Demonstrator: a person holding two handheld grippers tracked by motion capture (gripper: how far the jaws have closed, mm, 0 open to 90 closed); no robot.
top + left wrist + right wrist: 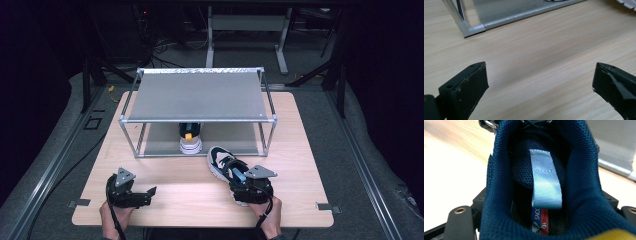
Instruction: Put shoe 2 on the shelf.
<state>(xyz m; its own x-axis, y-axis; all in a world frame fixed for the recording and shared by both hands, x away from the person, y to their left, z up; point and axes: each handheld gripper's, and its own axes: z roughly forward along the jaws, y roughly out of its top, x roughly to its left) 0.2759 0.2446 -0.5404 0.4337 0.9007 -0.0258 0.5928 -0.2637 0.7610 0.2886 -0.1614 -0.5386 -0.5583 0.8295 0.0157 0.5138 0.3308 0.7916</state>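
High view, table: light wooden table [165, 185] with a two-tier metal rack [197, 95] standing toward its far side.
High view, rack contents: lower shelf holds one shoe [190, 139], heel toward the camera, white sole, dark upper with a yellow spot; the top shelf carries nothing.
High view, second shoe: navy-and-white sneaker [222, 162] lies on the table just in front of the rack's right front corner, toe pointing toward the rack, outside the shelf.
High view, right gripper [248, 192]: sits at the sneaker's heel end, a hand behind it at the near edge.
High view, left gripper [142, 194]: over bare wood near the left front, well apart from both shoes.
Left gripper view: jaws spread wide, released, bare table between them; rack corner post [464, 25] ahead at upper left.
Right gripper view: sneaker's heel collar [499, 202] sits between the jaws, which flank it on both sides; grasping the heel; light blue pull tab [546, 180] hangs inside the opening.
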